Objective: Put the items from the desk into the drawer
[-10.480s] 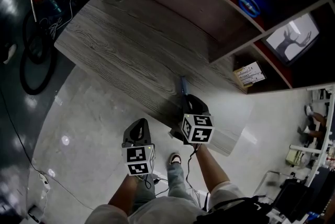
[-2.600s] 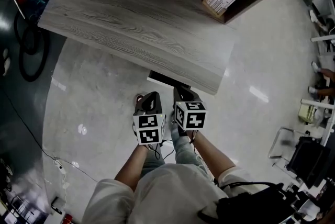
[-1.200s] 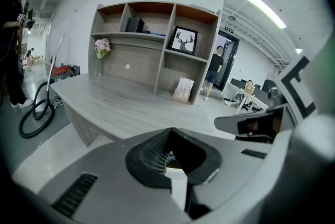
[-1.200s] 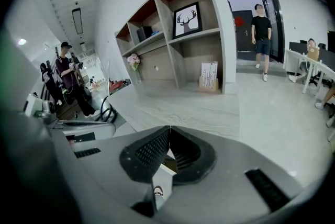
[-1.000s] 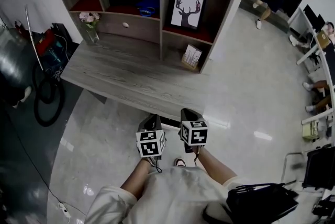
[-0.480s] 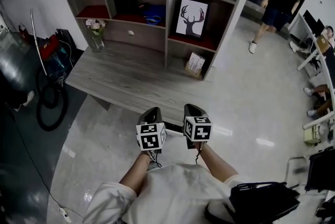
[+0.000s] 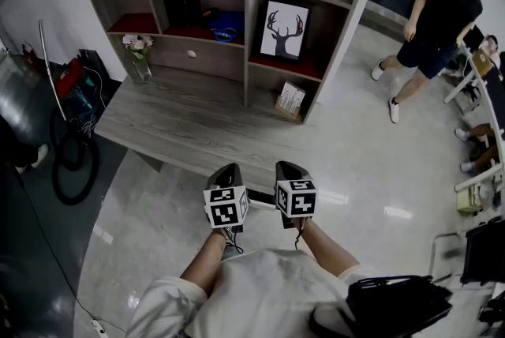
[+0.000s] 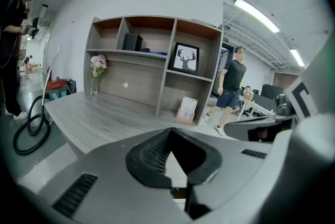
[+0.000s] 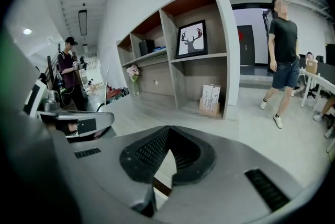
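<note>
The grey wooden desk [image 7: 189,127] has a bare top, apart from a vase of flowers [image 7: 139,60] at its back left. The shelf unit on the desk has a shut drawer with a white knob [image 7: 192,54]. My left gripper [image 7: 229,170] and right gripper [image 7: 286,167] hang side by side at the desk's near edge. Both point at the shelves. In the left gripper view the left gripper [image 8: 170,130] has its jaws together with nothing between them. The right gripper [image 9: 168,129] looks the same in the right gripper view.
The shelves hold a framed deer picture [image 7: 282,27], a small printed box [image 7: 290,99], a blue thing [image 7: 227,22] and a black box [image 7: 183,5]. A person in black [image 7: 442,20] walks on the floor at right. A coiled hose [image 7: 71,163] lies left of the desk.
The person in black has walked from the doorway to the floor right of the shelves. Both grippers stay side by side at the desk's edge, slightly raised.
</note>
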`<state>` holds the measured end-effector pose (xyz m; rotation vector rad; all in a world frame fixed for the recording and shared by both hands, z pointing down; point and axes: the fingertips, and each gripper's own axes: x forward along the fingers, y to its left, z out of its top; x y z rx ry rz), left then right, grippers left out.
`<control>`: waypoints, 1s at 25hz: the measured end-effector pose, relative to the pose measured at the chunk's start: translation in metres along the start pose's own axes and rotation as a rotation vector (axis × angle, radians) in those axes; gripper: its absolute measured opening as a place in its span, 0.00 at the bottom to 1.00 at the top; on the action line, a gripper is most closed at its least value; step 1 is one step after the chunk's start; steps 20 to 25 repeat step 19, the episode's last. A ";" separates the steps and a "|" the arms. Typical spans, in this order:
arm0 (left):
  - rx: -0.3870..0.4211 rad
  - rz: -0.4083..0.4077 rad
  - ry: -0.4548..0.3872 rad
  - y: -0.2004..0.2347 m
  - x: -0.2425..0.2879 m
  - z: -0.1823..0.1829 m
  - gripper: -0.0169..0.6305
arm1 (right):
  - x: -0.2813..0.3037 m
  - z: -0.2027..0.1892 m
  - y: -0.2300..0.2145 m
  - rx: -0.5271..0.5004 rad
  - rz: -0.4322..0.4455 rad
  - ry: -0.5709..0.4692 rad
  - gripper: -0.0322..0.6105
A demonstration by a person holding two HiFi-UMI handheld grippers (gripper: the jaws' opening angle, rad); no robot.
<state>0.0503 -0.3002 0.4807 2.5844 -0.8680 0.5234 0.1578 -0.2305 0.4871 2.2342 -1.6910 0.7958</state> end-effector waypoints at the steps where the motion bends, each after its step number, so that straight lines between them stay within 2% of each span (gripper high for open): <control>1: 0.001 -0.001 0.002 -0.001 0.001 0.000 0.02 | 0.001 0.000 -0.001 0.000 -0.001 0.002 0.05; 25: 0.007 0.024 -0.001 0.008 0.009 0.006 0.02 | 0.017 0.009 -0.004 -0.009 0.022 0.012 0.05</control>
